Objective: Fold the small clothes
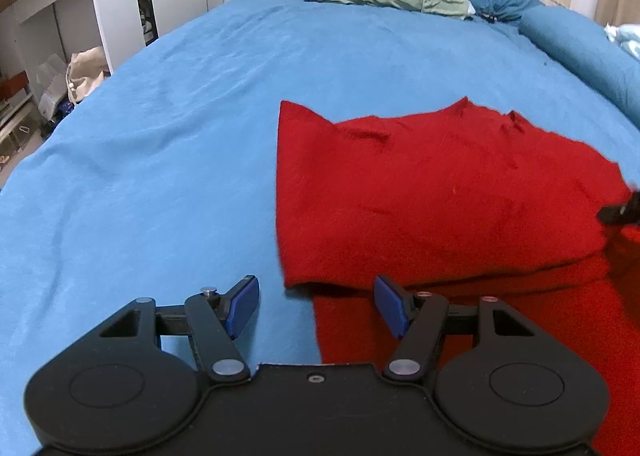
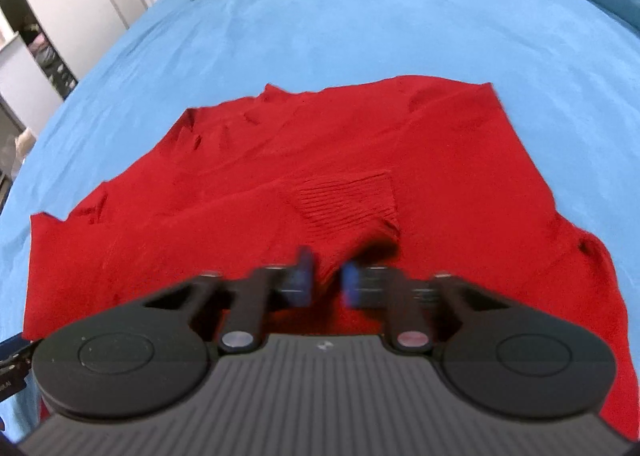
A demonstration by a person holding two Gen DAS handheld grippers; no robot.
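No brand, label or writing was legible in either view. The red sweater point(image 1: 440, 192) lay on the blue bedsheet point(image 1: 160, 136) at centre right of the left wrist frame; the left gripper point(image 1: 316, 306) stood wide apart and unloaded, with the garment's lower-left edge between its fingers. In the right wrist frame, the right gripper point(image 2: 326, 276), motion-blurred, was narrowed on a raised fold of the sweater below its ribbed cuff point(image 2: 352, 196).

Both wrist views low over sweater point(image 1: 440, 196)
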